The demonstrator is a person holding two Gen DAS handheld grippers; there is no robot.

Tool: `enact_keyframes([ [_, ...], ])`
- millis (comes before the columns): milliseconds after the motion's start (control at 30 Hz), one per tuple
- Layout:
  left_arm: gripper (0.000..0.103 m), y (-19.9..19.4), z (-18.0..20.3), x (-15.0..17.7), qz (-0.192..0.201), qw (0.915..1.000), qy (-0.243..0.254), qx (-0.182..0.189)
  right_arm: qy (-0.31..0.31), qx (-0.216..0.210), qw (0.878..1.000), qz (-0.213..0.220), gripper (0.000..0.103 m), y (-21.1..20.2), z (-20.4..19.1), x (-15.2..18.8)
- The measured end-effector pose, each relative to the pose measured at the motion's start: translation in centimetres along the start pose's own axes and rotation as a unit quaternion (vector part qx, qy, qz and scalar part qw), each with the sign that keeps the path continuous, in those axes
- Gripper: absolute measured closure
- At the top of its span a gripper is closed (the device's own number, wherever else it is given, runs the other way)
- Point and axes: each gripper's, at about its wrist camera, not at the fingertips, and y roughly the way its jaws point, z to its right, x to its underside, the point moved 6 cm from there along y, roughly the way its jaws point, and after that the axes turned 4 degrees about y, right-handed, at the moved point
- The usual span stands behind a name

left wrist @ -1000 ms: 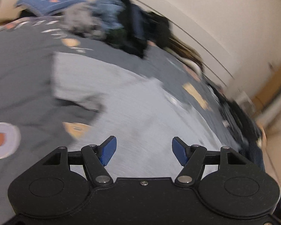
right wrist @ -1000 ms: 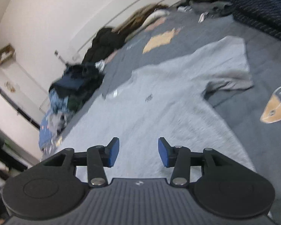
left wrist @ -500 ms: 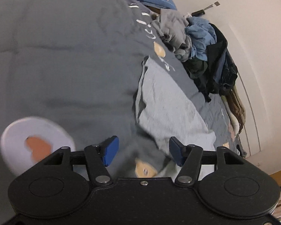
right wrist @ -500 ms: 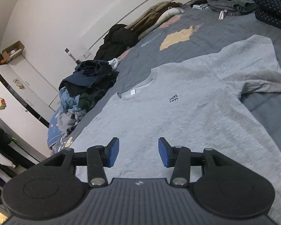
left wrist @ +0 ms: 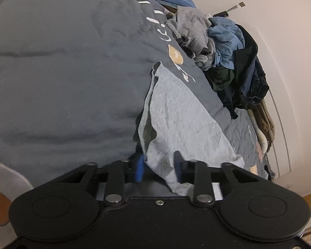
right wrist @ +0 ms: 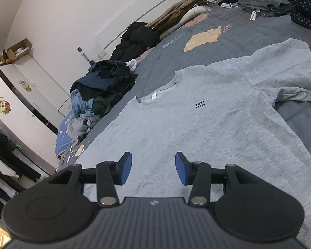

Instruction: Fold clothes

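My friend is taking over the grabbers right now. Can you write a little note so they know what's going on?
Left gripper: jaws closing, with the sleeve edge of the grey T-shirt between them.
Right gripper: open, holding nothing, just above the shirt's lower part.
The shirt lies spread flat, front up, on the dark grey bedspread. A pile of unfolded clothes waits near the wall.
Done: no fold yet.
Left: fold the shirt, then probably the pile.

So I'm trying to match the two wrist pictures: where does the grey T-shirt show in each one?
Left wrist: grey T-shirt runs from centre down to the left gripper, whose jaws are closing with its sleeve edge between them.
Right wrist: it fills the middle and right, ahead of the open right gripper.
Shared landmark: the pile of clothes.
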Motion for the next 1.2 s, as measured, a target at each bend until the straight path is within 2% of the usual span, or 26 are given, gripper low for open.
enact_keyframes([
  [67, 0.089, 0.0, 0.7, 0.0, 0.005, 0.9997, 0.023, -0.006, -0.005, 0.000, 1.000, -0.005, 0.058, 0.1, -0.2, 0.3],
  [133, 0.092, 0.0, 1.6, -0.1, 0.011, 0.9985, 0.053, -0.013, -0.004, 0.001, 1.000, -0.008, 0.058, 0.2, -0.2, 0.5],
  [167, 0.094, -0.1, 2.5, -0.1, 0.015, 0.9964, 0.081, -0.015, -0.004, 0.002, 1.000, -0.011, 0.058, 0.2, -0.2, 0.6],
  [233, 0.096, -0.7, 4.7, -0.1, 0.034, 0.9882, 0.148, -0.018, -0.004, 0.004, 1.000, -0.013, 0.058, 0.2, -0.1, 0.7],
  [300, 0.097, -1.4, 7.5, 0.5, 0.060, 0.9720, 0.227, -0.010, -0.006, 0.005, 1.000, -0.015, 0.058, 0.3, -0.1, 0.8],
  [367, 0.097, -2.0, 10.8, 2.5, 0.081, 0.9420, 0.326, 0.003, -0.005, 0.007, 1.000, -0.016, 0.058, 0.3, 0.0, 0.9],
  [400, 0.097, -2.2, 12.4, 3.9, 0.087, 0.9228, 0.375, 0.009, -0.004, 0.006, 1.000, -0.017, 0.058, 0.3, 0.0, 1.0],
  [433, 0.097, -2.2, 13.7, 6.2, 0.082, 0.8991, 0.429, 0.020, -0.005, 0.005, 1.000, -0.017, 0.058, 0.4, 0.0, 1.0],
  [500, 0.097, -2.3, 16.1, 10.8, 0.070, 0.8434, 0.531, 0.040, -0.006, 0.006, 1.000, -0.019, 0.058, 0.5, 0.0, 1.1],
  [567, 0.097, -2.0, 16.7, 15.4, 0.036, 0.7967, 0.601, 0.056, -0.007, 0.007, 1.000, -0.023, 0.058, 0.5, 0.1, 1.2],
  [600, 0.097, -1.6, 16.7, 17.2, 0.021, 0.7798, 0.623, 0.059, -0.008, 0.008, 1.000, -0.024, 0.058, 0.5, 0.1, 1.2],
  [700, 0.093, -0.6, 15.7, 21.1, -0.024, 0.7386, 0.672, 0.054, -0.012, 0.010, 1.000, -0.024, 0.058, 0.5, 0.2, 1.2],
  [733, 0.090, -0.5, 15.3, 21.7, -0.033, 0.7284, 0.682, 0.052, -0.014, 0.011, 1.000, -0.024, 0.058, 0.4, 0.2, 1.3],
  [800, 0.082, -1.1, 15.2, 21.6, -0.042, 0.7225, 0.687, 0.066, -0.018, 0.013, 1.000, -0.022, 0.058, 0.4, 0.3, 1.1],
  [833, 0.074, -1.4, 15.2, 21.5, -0.046, 0.7213, 0.687, 0.073, -0.021, 0.015, 0.999, -0.020, 0.058, 0.3, 0.3, 0.9],
  [867, 0.063, -2.0, 15.4, 20.7, -0.048, 0.7309, 0.675, 0.086, -0.026, 0.018, 0.999, -0.016, 0.058, 0.2, 0.3, 0.7],
  [933, 0.051, -3.1, 15.8, 19.0, -0.046, 0.7524, 0.648, 0.108, -0.039, 0.025, 0.999, -0.007, 0.058, -0.1, 0.4, 0.3],
  [967, 0.049, -3.7, 16.0, 17.9, -0.043, 0.7653, 0.631, 0.118, -0.047, 0.029, 0.998, -0.004, 0.058, -0.2, 0.5, 0.1],
  [1000, 0.049, -4.4, 15.8, 16.4, -0.036, 0.7877, 0.603, 0.121, -0.056, 0.035, 0.998, -0.002, 0.058, -0.3, 0.4, -0.1],
  [1067, 0.049, -5.2, 14.7, 13.2, -0.022, 0.8453, 0.524, 0.102, -0.079, 0.044, 0.996, 0.000, 0.058, -0.2, 0.0, -0.3],
  [1100, 0.049, -5.6, 14.1, 11.7, -0.015, 0.8694, 0.485, 0.092, -0.091, 0.047, 0.995, -0.001, 0.058, 0.0, -0.4, -0.4],
  [1133, 0.049, -5.8, 13.7, 10.8, -0.008, 0.8830, 0.462, 0.080, -0.105, 0.048, 0.993, -0.004, 0.057, 0.4, -1.1, -0.5],
  [1200, 0.049, -5.9, 13.4, 8.9, 0.008, 0.8991, 0.436, 0.043, -0.147, 0.051, 0.988, -0.010, 0.058, 2.0, -3.5, -0.5],
])
